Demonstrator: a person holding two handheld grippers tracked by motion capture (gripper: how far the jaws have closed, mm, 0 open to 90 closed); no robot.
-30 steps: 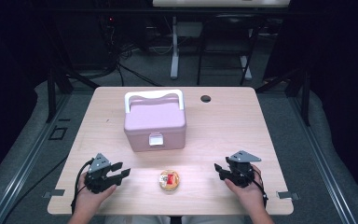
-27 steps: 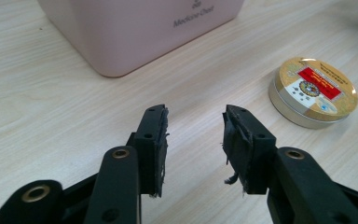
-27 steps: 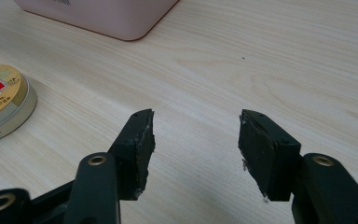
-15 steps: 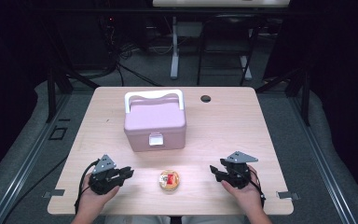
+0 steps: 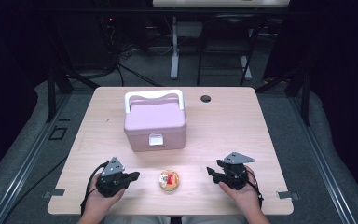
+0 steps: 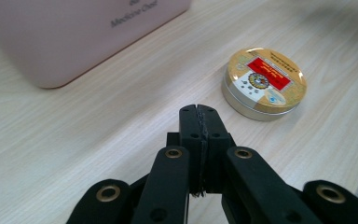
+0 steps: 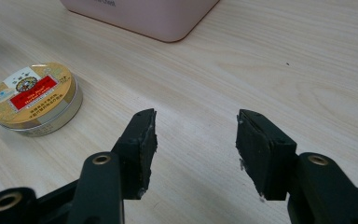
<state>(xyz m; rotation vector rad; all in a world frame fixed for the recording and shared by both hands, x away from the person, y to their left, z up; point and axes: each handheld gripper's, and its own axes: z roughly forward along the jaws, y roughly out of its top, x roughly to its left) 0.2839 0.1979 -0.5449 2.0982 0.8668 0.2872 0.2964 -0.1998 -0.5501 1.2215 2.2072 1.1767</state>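
Observation:
A small round gold tin with a red label point(image 5: 169, 180) point(image 6: 264, 81) point(image 7: 35, 98) lies flat near the table's front edge, between my two grippers. Behind it stands a pink medicine box point(image 5: 154, 121) point(image 6: 70, 32) point(image 7: 144, 14) with a white handle and a white front latch. My left gripper point(image 5: 134, 176) point(image 6: 199, 112) sits left of the tin; its jaws have just been closing and now meet with nothing between them. Right of the tin, my right gripper point(image 5: 210, 173) point(image 7: 196, 133) stands open and empty, low over the wood.
The light wooden table point(image 5: 223, 126) has a round dark cable hole point(image 5: 205, 99) at the back right. Metal clamps point(image 5: 55, 192) sit at both front corners. A dark floor, cables and stand legs surround the table.
The left gripper's jaws have come together from open, empty, and that hand has shifted a little to the right, toward the tin. The right gripper, tin and box have stayed put.

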